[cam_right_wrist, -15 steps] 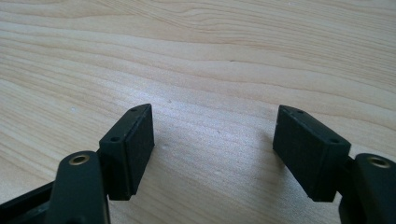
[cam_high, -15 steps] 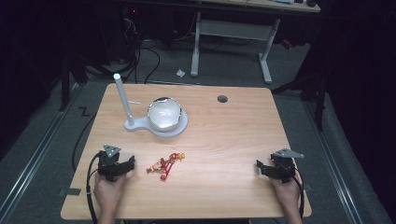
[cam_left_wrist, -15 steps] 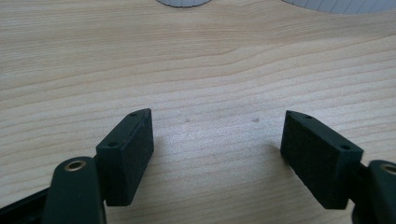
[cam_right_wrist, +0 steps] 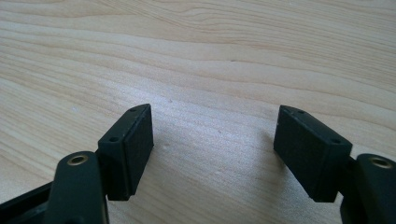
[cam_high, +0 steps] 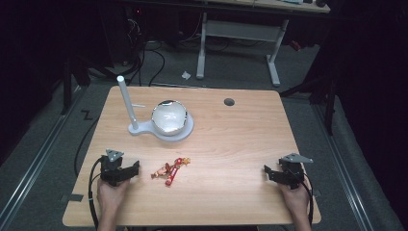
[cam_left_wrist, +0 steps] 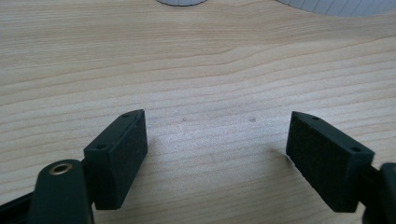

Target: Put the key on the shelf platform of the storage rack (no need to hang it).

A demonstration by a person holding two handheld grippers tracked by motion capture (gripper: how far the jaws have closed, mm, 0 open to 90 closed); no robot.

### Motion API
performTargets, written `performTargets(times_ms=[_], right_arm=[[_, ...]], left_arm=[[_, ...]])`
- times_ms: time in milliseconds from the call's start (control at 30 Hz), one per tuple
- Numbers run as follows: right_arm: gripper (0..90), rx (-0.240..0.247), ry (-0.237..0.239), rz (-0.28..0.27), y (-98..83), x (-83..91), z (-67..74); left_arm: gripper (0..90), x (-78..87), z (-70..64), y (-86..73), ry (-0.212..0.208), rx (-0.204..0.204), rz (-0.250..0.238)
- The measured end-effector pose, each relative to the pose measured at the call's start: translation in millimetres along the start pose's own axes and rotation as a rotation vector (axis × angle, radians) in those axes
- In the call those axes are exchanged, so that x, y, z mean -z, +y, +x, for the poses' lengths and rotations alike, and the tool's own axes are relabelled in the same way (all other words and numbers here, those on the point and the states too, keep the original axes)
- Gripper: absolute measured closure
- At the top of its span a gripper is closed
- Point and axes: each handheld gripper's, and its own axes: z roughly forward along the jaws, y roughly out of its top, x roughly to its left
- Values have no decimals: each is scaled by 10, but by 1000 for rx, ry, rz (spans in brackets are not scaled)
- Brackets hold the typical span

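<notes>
The left gripper (cam_high: 129,172) rests on the wooden table (cam_high: 231,144), jaws spread wide over bare wood, just left of a small red-and-yellow wrapped candy (cam_high: 171,172) near the front edge. The right gripper (cam_high: 270,174), also agape and empty, sits well apart at right. The candy looks light, crinkly and slippery; pinching its middle seems safest.

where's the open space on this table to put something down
The widest bare patch of table runs from the white stand with its bowl across to the right edge, down to the right tool. The near strip between both hands is bare too. It is crowded beside the left tool, where the red and yellow wrappers lie.
</notes>
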Motion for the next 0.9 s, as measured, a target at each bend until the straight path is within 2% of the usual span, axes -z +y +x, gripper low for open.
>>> performTargets(times_ms=[133, 367, 433, 467, 567, 600, 667, 800, 833, 867, 900], right_arm=[[285, 1, 0, 0, 0, 0, 0], [286, 4, 0, -2, 0, -1, -2], [286, 3, 0, -1, 0, -1, -1], [286, 4, 0, -2, 0, -1, -2], [285, 3, 1, -1, 0, -1, -1], [285, 4, 1, -1, 0, -1, -2], [285, 4, 1, -1, 0, -1, -1], [285, 3, 1, -1, 0, -1, 0], [285, 4, 1, -2, 0, -1, 0], [285, 4, 1, -1, 0, -1, 0], [285, 3, 1, -1, 0, -1, 0]], left_arm=[[219, 8, 17, 15, 0, -27, 4], [223, 93, 19, 59, 4, -16, 18], [213, 128, 20, 82, -13, -27, 34], [211, 174, -7, 108, -14, -7, 33], [202, 226, -36, 124, -32, -5, 43], [191, 291, -66, 128, -50, -6, 56], [179, 315, -78, 124, -53, -2, 61], [164, 455, -111, 58, -97, -19, 92], [158, 493, -127, 34, -95, -4, 101], [155, 527, -128, 10, -113, -16, 113], [152, 553, -137, -9, -114, -10, 121]])
